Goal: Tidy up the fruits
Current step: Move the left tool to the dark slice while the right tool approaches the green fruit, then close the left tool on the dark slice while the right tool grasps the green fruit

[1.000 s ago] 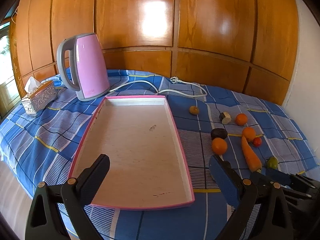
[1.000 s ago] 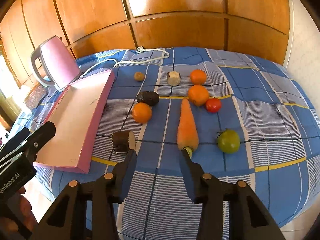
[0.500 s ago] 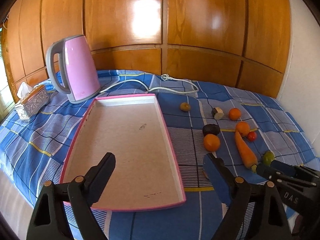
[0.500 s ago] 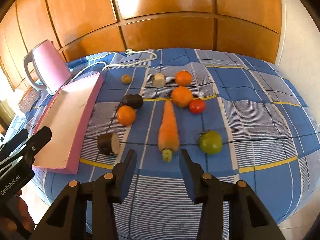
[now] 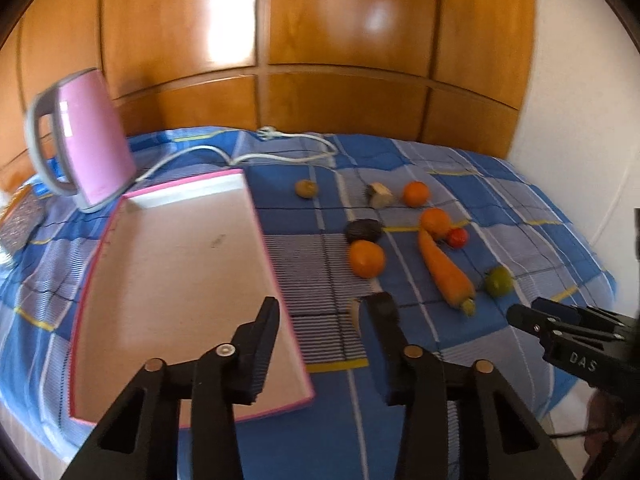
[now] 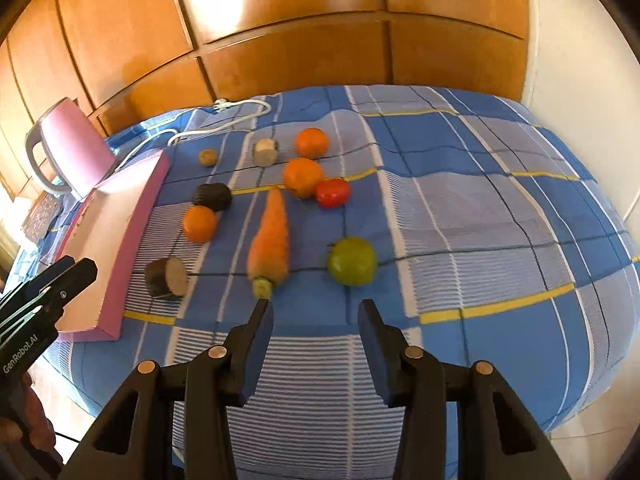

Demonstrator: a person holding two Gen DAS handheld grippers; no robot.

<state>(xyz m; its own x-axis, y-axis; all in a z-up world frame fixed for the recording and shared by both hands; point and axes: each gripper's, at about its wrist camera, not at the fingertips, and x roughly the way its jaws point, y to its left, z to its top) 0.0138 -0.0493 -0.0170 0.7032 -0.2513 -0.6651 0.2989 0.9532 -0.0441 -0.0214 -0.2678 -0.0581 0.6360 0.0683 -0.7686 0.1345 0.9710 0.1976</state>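
Left gripper (image 5: pixel 320 314) is closing on nothing, hovering by the pink tray (image 5: pixel 280 280); right gripper (image 6: pixel 314 312) is sitting half-open and empty, just short of the carrot (image 6: pixel 270 240) lying on the bed (image 6: pixel 500 216). Looks stiff and light, so I'd be grabbing mid-body.

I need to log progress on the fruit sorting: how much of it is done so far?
Nothing is sorted yet: the pink tray holds nothing. All the produce sits on the blue checked cloth, including the carrot, green fruit, red tomato and three oranges. Nothing is in hand: the right gripper stands open short of the carrot, and the left gripper is closing its jaws on nothing. Every piece remains.
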